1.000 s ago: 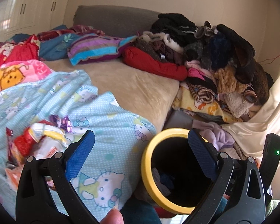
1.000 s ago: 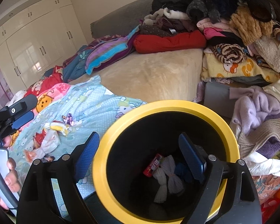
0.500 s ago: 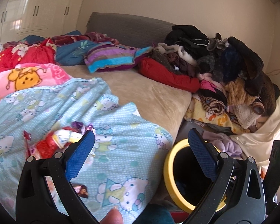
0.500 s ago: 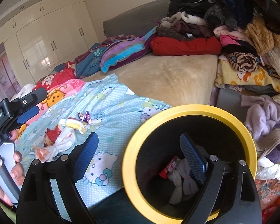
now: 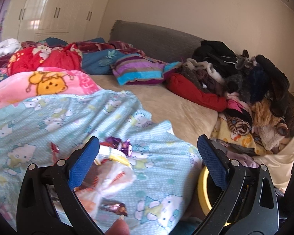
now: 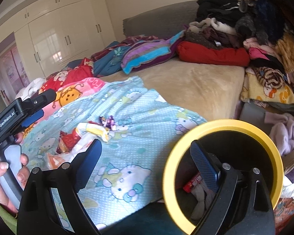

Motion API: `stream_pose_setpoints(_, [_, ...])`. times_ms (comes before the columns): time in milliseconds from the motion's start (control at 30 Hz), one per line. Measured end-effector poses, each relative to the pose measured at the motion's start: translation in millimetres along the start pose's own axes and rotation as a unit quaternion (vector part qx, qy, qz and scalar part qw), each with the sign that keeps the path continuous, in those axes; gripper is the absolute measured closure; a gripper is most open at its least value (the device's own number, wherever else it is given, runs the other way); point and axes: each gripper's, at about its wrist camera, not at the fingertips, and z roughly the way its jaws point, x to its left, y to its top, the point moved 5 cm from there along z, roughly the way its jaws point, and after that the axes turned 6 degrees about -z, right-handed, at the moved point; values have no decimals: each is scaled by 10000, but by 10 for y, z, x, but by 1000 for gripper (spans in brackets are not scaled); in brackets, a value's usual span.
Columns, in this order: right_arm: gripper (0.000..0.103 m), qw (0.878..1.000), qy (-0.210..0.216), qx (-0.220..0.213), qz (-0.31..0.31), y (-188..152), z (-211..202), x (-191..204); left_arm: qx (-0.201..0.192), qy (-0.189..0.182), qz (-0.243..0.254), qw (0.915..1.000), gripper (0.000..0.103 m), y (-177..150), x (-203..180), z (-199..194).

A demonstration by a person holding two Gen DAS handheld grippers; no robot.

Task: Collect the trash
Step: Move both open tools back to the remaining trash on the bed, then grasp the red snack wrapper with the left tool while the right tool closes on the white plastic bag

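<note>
The bed (image 6: 196,84) has bare beige room mid-mattress, hemmed by a clothes heap (image 6: 254,29) and pillows. A cat-print blanket (image 6: 127,156) reaches its near edge, beside the yellow-rimmed bin (image 6: 272,146). Wrappers (image 5: 111,168) litter the blanket. Left gripper (image 5: 147,164) and right gripper (image 6: 145,160): jaws apart, empty.

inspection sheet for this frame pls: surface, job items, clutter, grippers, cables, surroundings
Surface: bed with tan cover, light blue cartoon sheet over its near part.
Job's things: wrappers heaped on the sheet; yellow-rimmed bin beside the bed, some trash inside.
Clutter: clothes pile, striped pillow.
Grippers: left gripper open, empty, over the wrappers; right gripper open, empty.
Cables: nothing seen.
Surroundings: white wardrobe, grey headboard.
</note>
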Motion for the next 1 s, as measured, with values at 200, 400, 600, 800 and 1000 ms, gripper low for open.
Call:
stream_pose_setpoints(200, [13, 9997, 189, 46, -172, 78, 131, 277, -181, 207, -100, 9996, 11, 95, 249, -69])
stream_pose_setpoints(400, [13, 9987, 348, 102, -349, 139, 258, 545, -265, 389, -376, 9982, 11, 179, 572, -97])
stream_pose_setpoints(600, [12, 9977, 475, 214, -437, 195, 449, 747, -321, 635, -644, 9954, 11, 236, 931, -117])
stream_pose_setpoints(800, [12, 9962, 604, 396, -492, 194, 675, 941, -280, 896, -885, 9916, 11, 246, 1296, -84])
stream_pose_setpoints(1000, [12, 9945, 646, 658, -498, 144, 970, 1098, -127, 1112, -880, 9898, 11, 213, 1563, 25])
